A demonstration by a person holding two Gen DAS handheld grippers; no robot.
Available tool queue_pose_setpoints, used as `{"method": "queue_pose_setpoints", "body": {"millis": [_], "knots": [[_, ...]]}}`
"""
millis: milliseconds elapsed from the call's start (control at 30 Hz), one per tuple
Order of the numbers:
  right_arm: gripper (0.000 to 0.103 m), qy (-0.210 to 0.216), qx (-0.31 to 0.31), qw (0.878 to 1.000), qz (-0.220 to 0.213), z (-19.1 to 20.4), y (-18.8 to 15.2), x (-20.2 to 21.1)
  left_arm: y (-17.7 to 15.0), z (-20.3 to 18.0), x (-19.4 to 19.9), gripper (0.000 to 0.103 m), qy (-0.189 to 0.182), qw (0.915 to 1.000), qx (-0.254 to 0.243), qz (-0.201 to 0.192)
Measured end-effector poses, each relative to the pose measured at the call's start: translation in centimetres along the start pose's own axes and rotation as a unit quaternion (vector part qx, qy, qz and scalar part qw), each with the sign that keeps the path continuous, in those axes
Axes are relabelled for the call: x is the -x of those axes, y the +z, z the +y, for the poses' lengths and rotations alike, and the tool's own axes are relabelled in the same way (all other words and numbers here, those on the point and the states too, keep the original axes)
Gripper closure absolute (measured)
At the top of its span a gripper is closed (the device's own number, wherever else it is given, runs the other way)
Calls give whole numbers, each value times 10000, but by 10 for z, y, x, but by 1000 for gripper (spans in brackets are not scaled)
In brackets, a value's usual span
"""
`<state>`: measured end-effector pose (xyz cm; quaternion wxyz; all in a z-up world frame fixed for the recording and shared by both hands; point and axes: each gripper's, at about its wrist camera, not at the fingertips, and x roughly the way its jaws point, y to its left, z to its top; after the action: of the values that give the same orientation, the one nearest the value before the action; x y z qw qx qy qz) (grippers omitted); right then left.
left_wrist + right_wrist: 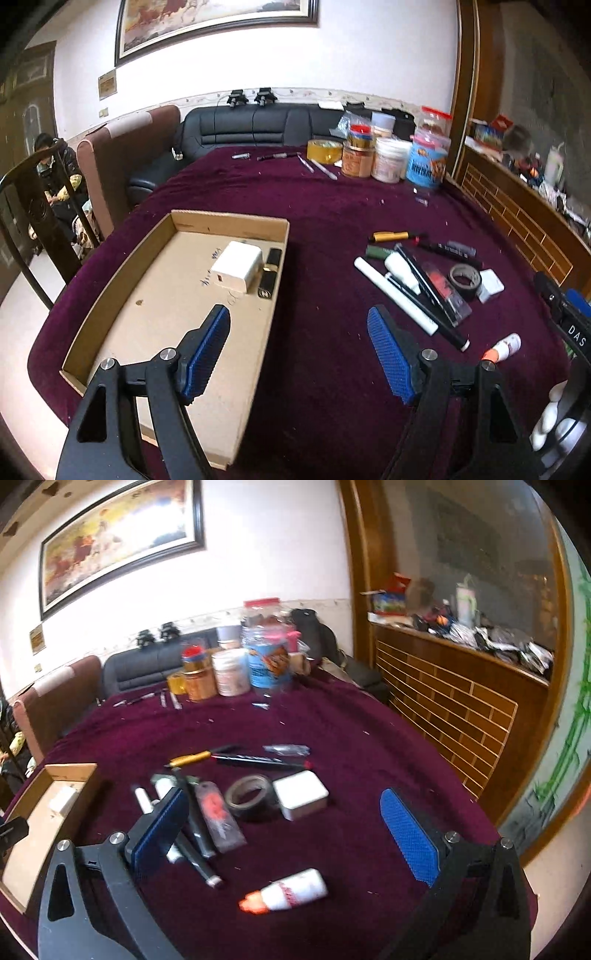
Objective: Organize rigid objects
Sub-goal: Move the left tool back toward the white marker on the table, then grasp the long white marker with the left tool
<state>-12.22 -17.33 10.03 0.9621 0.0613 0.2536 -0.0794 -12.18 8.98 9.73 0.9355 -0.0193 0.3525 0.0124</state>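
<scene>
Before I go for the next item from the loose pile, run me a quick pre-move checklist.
1. Right tongs open and empty: ok.
2. Left tongs open and empty: ok.
3. Cardboard tray has free floor space beside the white charger and black lipstick: ok.
4. Glue bottle lies alone, apart from the pile: ok.
5. Tape roll free to lift: not ok, it touches the white square box.
6. Long pens under the right tongs' left finger: cannot tell, partly hidden.
</scene>
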Motion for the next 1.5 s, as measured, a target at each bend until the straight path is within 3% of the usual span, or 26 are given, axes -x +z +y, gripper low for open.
{"method": "queue_pose_setpoints", "body": {"millis": [333, 667, 800, 1000, 1200, 1333, 1500], "knots": [[0, -59, -709, 9970, 319, -49, -11, -11, -7, -24, -9, 31, 46, 9994, -232, 271], [0, -88, -1106, 9930, 404, -78, 13, -47, -11, -42, -33, 31, 37, 9971, -348, 671], [0, -86, -1167, 9918, 513, -82, 15, -76, -11, -46, -53, 31, -143, 9940, -271, 1049], [0, 98, -1501, 9857, 754, -97, 1, -95, -2, -47, -95, 31, -522, 9831, 243, 1737], [0, 245, -1647, 9813, 962, -103, -1, -102, 10, -72, -129, 32, -363, 9847, 188, 1694], [0, 286, -1609, 9818, 966, -102, -1, -101, 12, -80, -145, 33, -127, 9854, -110, 1696], [0, 342, -1682, 9801, 997, -104, -2, -103, 10, -69, -137, 38, 44, 9862, -182, 1647]]}}
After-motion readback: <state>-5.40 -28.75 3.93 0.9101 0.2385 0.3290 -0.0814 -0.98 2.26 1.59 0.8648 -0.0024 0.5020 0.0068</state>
